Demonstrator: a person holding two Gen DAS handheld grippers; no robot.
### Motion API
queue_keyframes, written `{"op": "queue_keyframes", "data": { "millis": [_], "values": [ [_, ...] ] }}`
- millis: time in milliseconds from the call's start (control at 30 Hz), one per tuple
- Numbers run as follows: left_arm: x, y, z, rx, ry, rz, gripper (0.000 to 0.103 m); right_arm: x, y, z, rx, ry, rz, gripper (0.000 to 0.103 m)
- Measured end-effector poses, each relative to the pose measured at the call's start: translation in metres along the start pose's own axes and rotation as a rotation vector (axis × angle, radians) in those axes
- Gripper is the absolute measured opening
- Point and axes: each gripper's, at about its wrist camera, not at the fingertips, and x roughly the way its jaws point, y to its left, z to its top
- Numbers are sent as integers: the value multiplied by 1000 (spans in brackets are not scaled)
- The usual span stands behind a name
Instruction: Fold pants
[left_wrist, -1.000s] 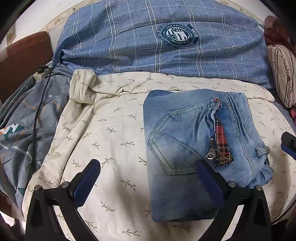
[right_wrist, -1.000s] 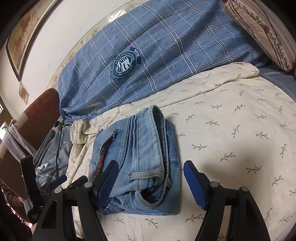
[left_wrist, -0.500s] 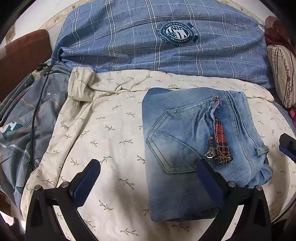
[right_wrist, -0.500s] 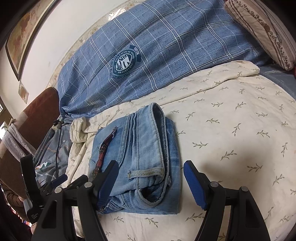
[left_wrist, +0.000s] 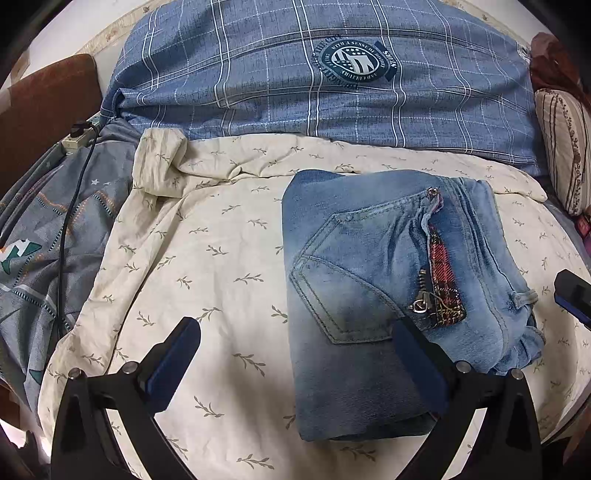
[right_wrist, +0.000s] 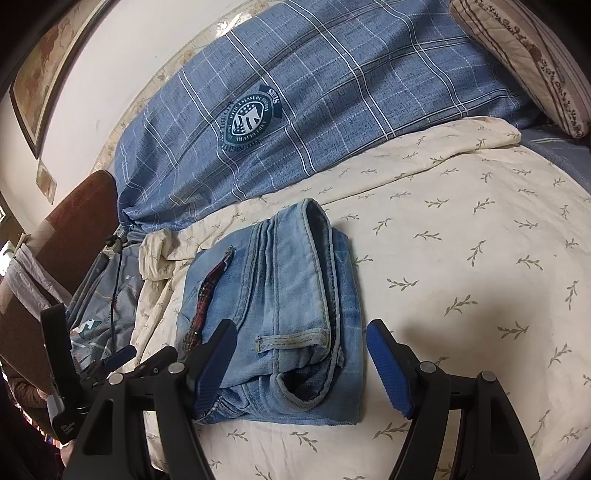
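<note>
Left gripper (left_wrist: 295, 354) and right gripper (right_wrist: 301, 354) both spread wide, empty, above folded light-blue denim pants (left_wrist: 373, 295); emblem lettering illegible.

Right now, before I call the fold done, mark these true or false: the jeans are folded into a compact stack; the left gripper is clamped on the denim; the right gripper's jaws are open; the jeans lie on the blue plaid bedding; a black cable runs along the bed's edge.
1. The jeans are folded into a compact stack: true.
2. The left gripper is clamped on denim: false, its jaws stand open and hold nothing.
3. The right gripper is open: true.
4. The jeans lie on the blue plaid bedding: false, they lie on the cream leaf-print sheet.
5. A black cable runs along the bed's edge: true.
</note>
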Motion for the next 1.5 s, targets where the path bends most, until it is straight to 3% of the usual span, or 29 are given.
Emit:
{"op": "queue_keyframes", "data": {
  "millis": [1500],
  "values": [
    [11,4,-1,-42,58,-42,103,4,-1,-2,14,18,4,76]
  ]
}}
